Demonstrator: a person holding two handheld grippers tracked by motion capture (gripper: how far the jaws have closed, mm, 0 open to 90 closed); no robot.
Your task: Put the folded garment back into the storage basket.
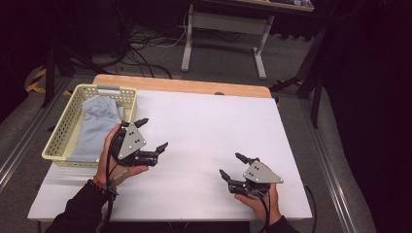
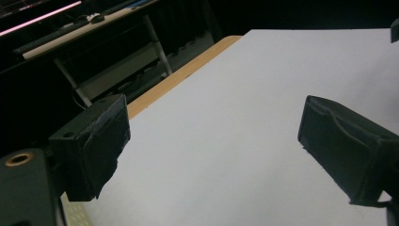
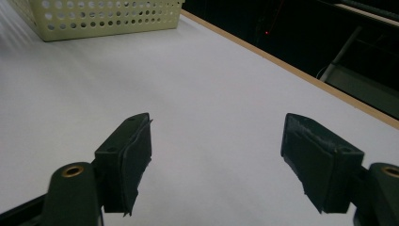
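One basket stands on the table — pale yellow, perforated, set at the table's far left corner with part of it overhanging the left edge. In it lies one piece of light blue-grey cloth, folded loosely and filling most of the basket's length.

Two grippers are over the table. The left gripper hangs just beside the basket's right wall, its jaws spread wide with nothing between them; the cloth is in the basket, apart from those jaws. The right gripper is well apart from the basket, near the table's front right, jaws likewise apart and empty — bare white tabletop shows between them in the right gripper view.

One hand holds each gripper, dark sleeves coming in from the table's near edge. Beyond the table's far edge stands one white-legged desk.
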